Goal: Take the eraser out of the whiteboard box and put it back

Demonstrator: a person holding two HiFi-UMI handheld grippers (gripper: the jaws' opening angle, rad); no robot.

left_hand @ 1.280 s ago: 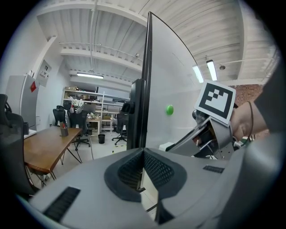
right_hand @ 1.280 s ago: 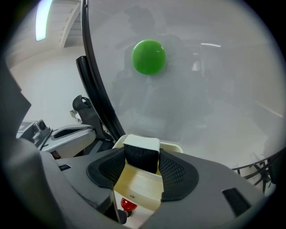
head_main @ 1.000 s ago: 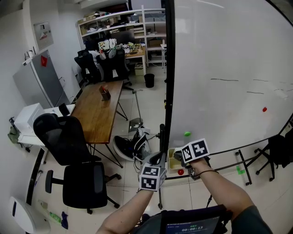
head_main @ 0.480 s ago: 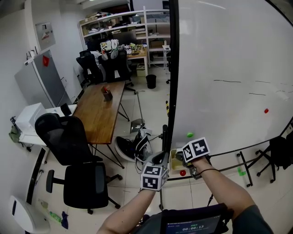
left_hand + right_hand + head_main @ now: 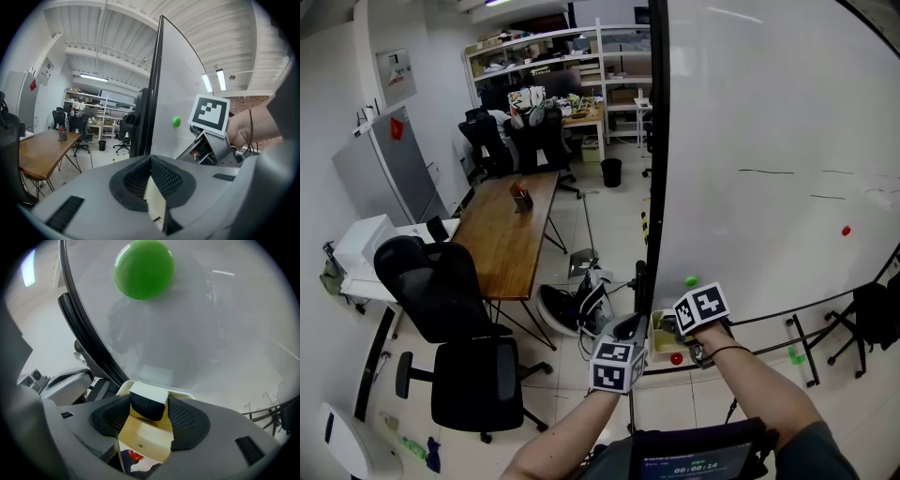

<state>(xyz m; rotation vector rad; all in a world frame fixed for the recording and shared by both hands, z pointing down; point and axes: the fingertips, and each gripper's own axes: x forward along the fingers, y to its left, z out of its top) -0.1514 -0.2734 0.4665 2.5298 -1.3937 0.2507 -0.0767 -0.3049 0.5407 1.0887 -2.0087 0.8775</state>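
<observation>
The eraser (image 5: 149, 401), white-topped with black felt, stands in the cream whiteboard box (image 5: 145, 441) at the whiteboard's (image 5: 769, 141) lower left corner. My right gripper (image 5: 149, 409) points down into the box with a pad on each side of the eraser. Its jaws are opening, though the pads still look to touch the eraser. In the head view the right gripper (image 5: 671, 328) sits over the box (image 5: 657, 330). My left gripper (image 5: 628, 330) hovers just left of it. The left gripper (image 5: 152, 187) is slightly open with nothing between its fingers.
A green magnet (image 5: 144, 269) sticks to the board above the box, and a red one (image 5: 676, 358) lies below it. The black board frame (image 5: 656, 141) runs upward. A wooden table (image 5: 511, 234) and black chairs (image 5: 441, 300) stand to the left.
Both grippers stay where they were at the box. Only the head view has shifted slightly.
</observation>
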